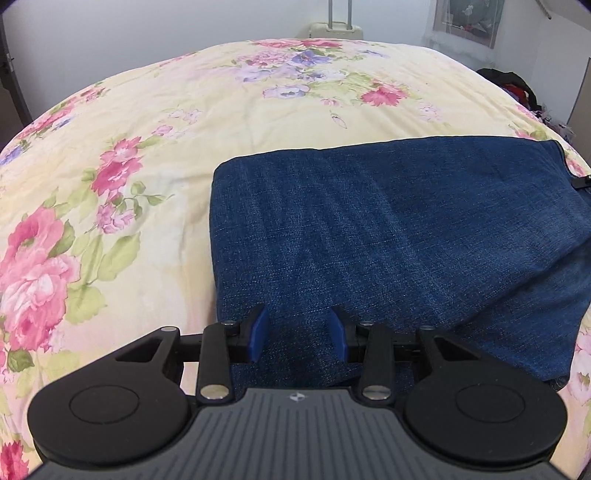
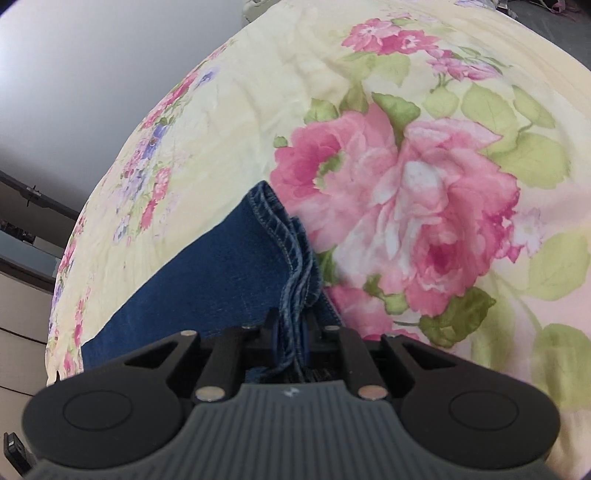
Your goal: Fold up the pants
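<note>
The pants, dark blue denim, lie folded on the bed, a broad flat slab of cloth filling the right half of the left wrist view, with a clean folded edge running along the nine o'clock side and a rounded corner up at eleven o'clock. Over in the right wrist view the stitched hems come into sight, several layers stacked together and running from twelve o'clock down to six o'clock, straight into the right claw. That claw's jaws stand close on either side of the bunched hems with the denim between them, though whether the pads actually press the cloth is hard to tell here. The left claw is released, its blue pads standing well apart above the near edge of the pants, nothing pinched between them. Outward from there spreads the bedspread, pale yellow with big pink roses and green leaves. Beyond the far edge of the bed, at twelve o'clock, stands a cream suitcase with its handle up, and at two o'clock a dark heap of clothes against the wall.
</note>
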Motion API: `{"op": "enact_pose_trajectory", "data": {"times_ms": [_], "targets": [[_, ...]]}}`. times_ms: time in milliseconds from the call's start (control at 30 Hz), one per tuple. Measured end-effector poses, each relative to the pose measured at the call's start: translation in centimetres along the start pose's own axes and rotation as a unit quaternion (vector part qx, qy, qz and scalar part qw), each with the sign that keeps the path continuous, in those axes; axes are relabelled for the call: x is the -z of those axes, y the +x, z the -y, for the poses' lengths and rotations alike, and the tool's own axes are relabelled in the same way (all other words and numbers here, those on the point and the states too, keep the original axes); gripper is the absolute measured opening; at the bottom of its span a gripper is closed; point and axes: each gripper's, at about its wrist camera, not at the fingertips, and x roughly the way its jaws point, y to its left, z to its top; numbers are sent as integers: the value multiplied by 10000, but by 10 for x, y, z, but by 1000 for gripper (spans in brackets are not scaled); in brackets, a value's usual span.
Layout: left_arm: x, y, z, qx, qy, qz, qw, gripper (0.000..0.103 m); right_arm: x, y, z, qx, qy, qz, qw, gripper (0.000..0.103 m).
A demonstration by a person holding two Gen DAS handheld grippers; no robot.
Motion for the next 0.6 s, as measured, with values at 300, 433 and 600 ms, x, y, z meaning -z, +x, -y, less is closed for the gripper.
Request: {"op": "enact_pose_trajectory", "data": {"times_ms": [300,433,600], "targets": [[10,-38,-18,-243,-455,419,9978,45,23,-70,-6,-6,-208,945,9953,24],[12,-43,-22,-266,-662,468,9964,45,56,-92,-31,-540,-810,1191,9881,21],[19,-48,-23,-320,-619,457,9965,45,78,-52,-27,192,-987,863,9912,0]]}}
